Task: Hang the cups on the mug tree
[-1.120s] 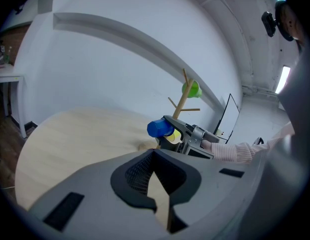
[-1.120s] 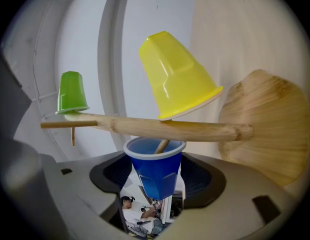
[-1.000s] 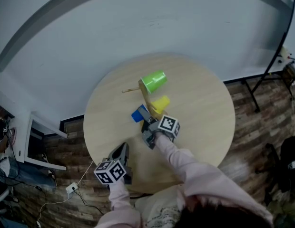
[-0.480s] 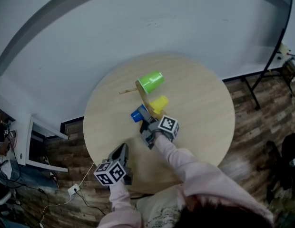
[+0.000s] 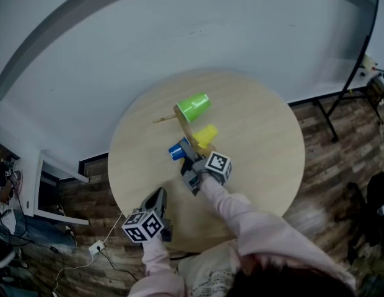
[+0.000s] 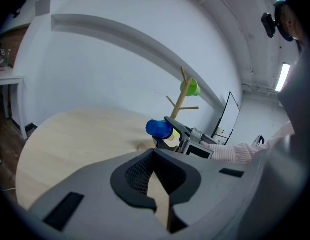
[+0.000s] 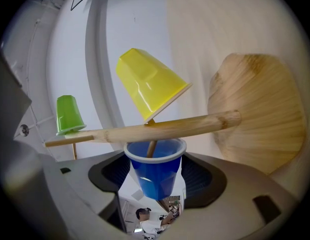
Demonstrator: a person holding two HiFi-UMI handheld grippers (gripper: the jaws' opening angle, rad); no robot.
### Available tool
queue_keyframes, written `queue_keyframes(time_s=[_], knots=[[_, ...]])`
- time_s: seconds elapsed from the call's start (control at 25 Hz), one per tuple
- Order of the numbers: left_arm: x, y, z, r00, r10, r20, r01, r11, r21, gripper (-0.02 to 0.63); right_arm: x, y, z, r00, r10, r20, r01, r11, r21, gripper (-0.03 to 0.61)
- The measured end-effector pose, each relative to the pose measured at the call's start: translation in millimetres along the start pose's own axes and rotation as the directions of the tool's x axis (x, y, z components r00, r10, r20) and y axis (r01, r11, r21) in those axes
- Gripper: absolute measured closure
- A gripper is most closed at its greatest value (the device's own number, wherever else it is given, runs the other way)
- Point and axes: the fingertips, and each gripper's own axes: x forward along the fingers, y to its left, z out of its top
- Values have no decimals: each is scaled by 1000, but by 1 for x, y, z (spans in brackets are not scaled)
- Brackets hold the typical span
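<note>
right gripper view: the blue cup (image 7: 154, 176) sits mouth-first over a peg of the mug tree (image 7: 165, 128), between the jaws of the right gripper (image 7: 155, 170), which have just been opening and stand clear of its sides. the yellow cup (image 7: 147, 86) and green cup (image 7: 69, 114) hang on other pegs. the left gripper (image 6: 155, 154), jaws together and empty, hovers over the table (image 5: 260, 135) near its edge.
</note>
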Motion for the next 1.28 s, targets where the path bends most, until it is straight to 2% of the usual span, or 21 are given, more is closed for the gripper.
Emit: queue_keyframes(time_s=[0.56, 1.08, 1.28], knots=[[-3, -4, -3, 1000, 8, 4, -8, 1000, -4, 609, -5, -2, -6, 1000, -9, -23, 9, 1000, 7, 187], [-10, -7, -9, 1000, 21, 5, -21, 1000, -10, 609, -13, -8, -15, 999, -9, -36, 11, 999, 41, 167], [-13, -9, -11, 1000, 24, 4, -23, 1000, -10, 609, -17, -10, -20, 998, -7, -59, 10, 999, 47, 140]])
